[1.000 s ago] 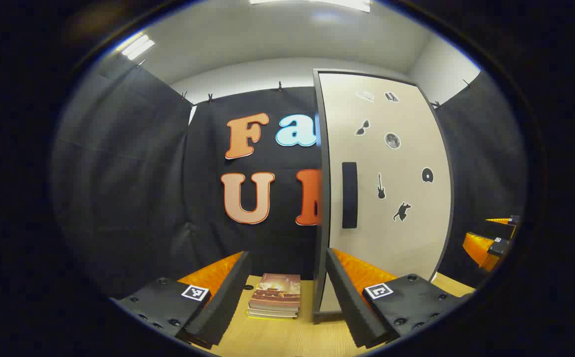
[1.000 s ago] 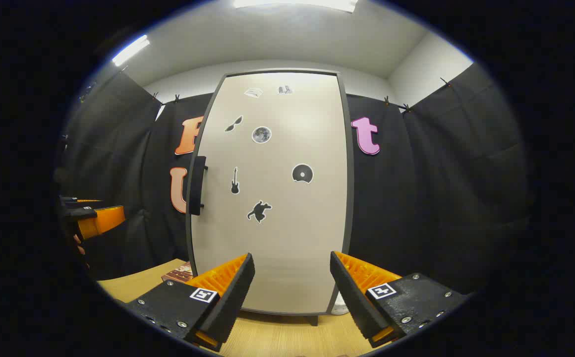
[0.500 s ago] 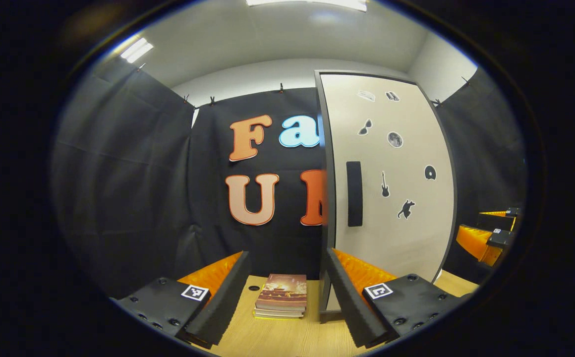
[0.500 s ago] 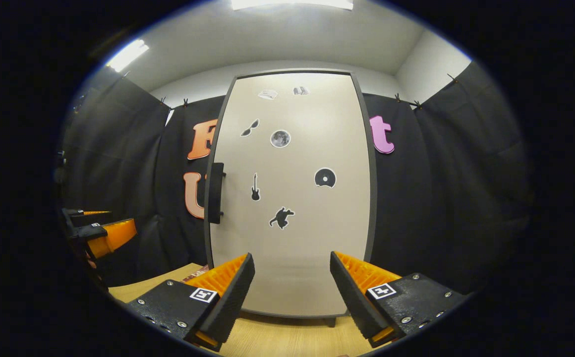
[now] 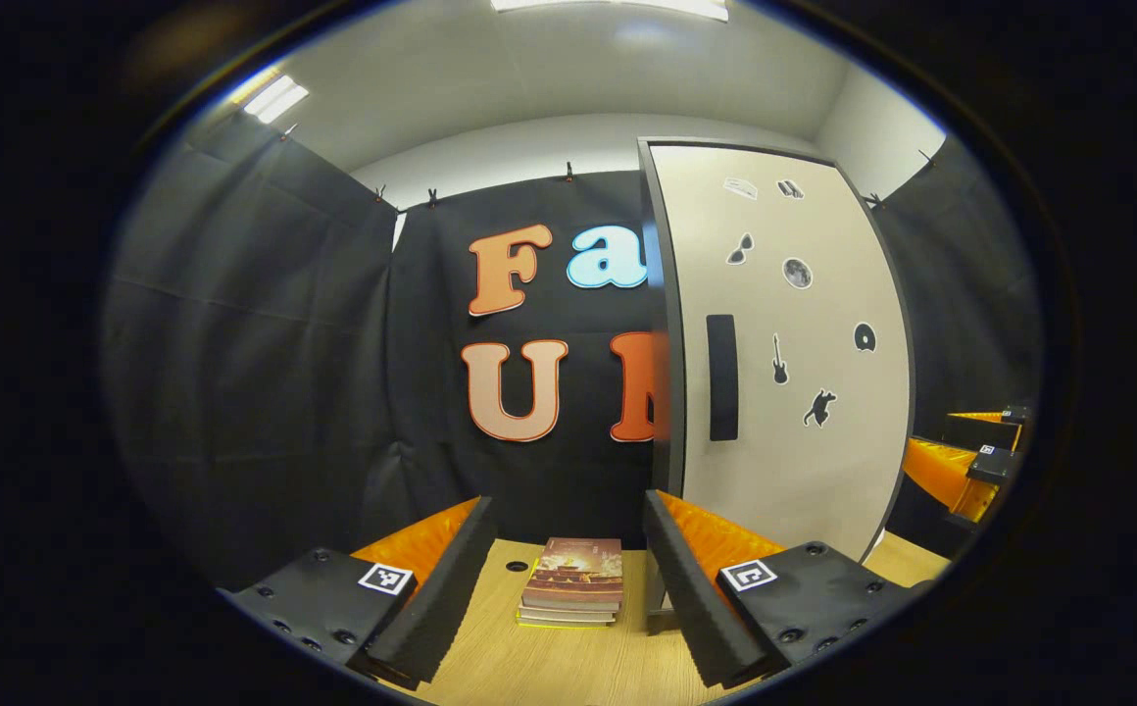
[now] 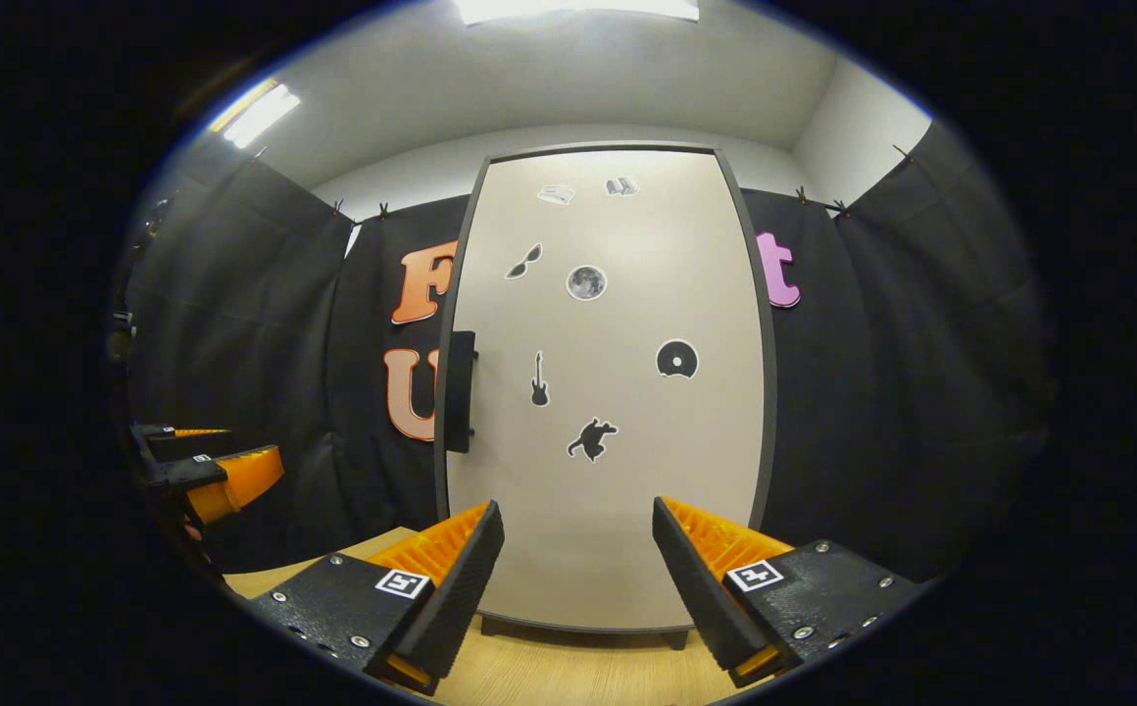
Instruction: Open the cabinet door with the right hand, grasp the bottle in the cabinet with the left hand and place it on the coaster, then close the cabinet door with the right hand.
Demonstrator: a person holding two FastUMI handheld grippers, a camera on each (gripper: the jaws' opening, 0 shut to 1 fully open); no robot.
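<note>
Left gripper view: the left gripper sits at 6 o'clock with its fingers spread wide and nothing between them. Beyond the gap, a small stack of books lies flat on the wooden table. At about 2 o'clock stands the cabinet, tall and pale with a dark frame; its door is closed, so the bottle is hidden and its place cannot be told. A dark vertical handle sits near the door's left edge, and small stickers dot the panel. At 3 o'clock the right gripper shows at the rim, apart from the cabinet; its opening is hard to judge from here. Right gripper view: the right gripper at 6 o'clock is also wide open and empty, aimed straight at the cabinet door, which stands at centre, shut. The handle lies at about 10 o'clock from centre, well apart from the fingers. The left gripper appears at 9 o'clock, near the table edge.
</note>
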